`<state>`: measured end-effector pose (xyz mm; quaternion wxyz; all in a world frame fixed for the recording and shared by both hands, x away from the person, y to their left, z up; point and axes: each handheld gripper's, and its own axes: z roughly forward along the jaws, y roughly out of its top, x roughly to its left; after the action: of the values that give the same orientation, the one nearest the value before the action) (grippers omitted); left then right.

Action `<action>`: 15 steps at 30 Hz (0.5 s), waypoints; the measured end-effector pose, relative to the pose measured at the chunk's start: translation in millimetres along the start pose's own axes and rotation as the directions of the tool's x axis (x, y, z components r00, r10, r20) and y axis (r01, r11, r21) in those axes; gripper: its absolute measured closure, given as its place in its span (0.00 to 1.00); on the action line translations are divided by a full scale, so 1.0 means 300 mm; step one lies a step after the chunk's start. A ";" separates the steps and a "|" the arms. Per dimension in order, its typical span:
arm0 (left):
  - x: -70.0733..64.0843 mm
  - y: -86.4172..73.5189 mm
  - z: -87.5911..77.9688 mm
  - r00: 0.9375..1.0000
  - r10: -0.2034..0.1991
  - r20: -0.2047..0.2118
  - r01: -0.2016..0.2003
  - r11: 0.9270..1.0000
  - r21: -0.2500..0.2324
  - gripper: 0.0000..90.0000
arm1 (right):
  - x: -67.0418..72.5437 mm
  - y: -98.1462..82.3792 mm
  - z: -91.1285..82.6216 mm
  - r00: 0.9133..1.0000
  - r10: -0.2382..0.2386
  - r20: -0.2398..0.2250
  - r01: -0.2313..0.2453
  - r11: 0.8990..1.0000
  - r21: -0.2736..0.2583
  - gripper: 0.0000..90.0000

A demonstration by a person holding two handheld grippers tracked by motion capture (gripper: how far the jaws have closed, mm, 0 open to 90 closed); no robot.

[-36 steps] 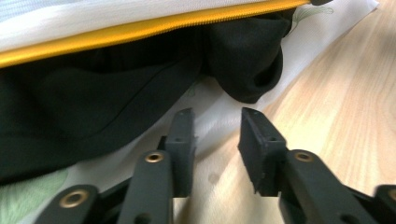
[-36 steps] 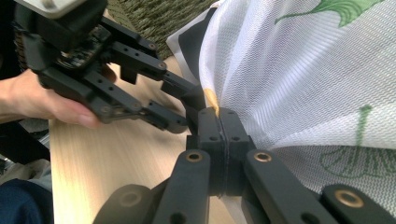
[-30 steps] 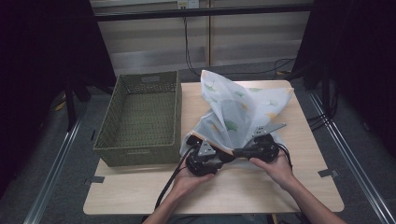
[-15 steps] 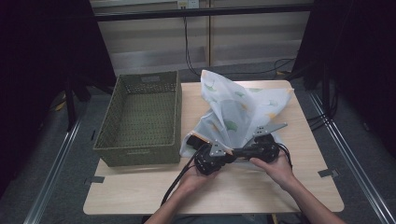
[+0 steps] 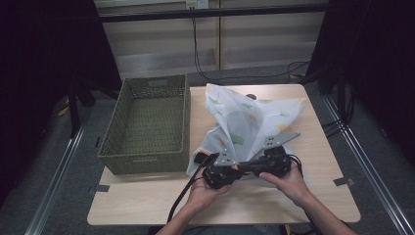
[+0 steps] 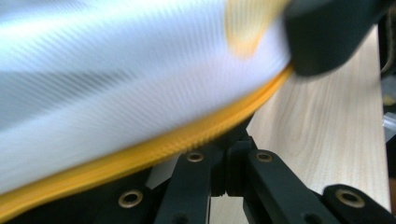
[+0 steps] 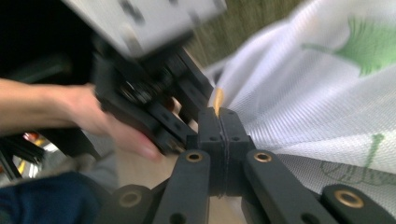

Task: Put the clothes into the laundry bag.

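1. Step in hand, as we read it: both grippers have taken hold of the near edge of the white mesh bag, probably to work its yellow zipper or to lift the bag. We cannot tell from these frames which of the two is meant.

2. Left gripper: its own view shows the jaws pressed together just under the yellow zipper edge, with the mesh bulging above them. They have just been closing, and we judge them pinching the bag at that edge, though the contact itself is partly hidden.

3. Right gripper: jaws pressed together, with a small yellow tab sticking out between the tips. We take this tab for the zipper pull or the end of the zipper tape.

4. Where the bag is: on the wooden table, right of the green woven basket, its near edge at the grippers and its far part heaped up loosely. The basket holds nothing that we can see.

5. Next move calls for, in our judgement: one grip held as anchor while the other pulls along the zipper line, kept straight so the mesh does not bunch. If the bag is bound for the basket, both grips must rise together.

6. Count: one bag, one basket, two grippers, two hands, one table.
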<state>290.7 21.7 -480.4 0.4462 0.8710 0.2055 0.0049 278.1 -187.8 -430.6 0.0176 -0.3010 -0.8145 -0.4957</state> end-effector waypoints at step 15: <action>0.032 -0.073 -0.021 0.995 0.090 -0.040 -0.084 0.989 0.120 0.55 | -0.071 -0.060 0.062 0.999 0.033 0.042 -0.036 0.996 0.087 1.00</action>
<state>290.6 41.4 -495.3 0.3886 0.9036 0.1772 0.0319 291.4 -188.5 -461.2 0.0228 -0.3240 -0.8304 -0.4526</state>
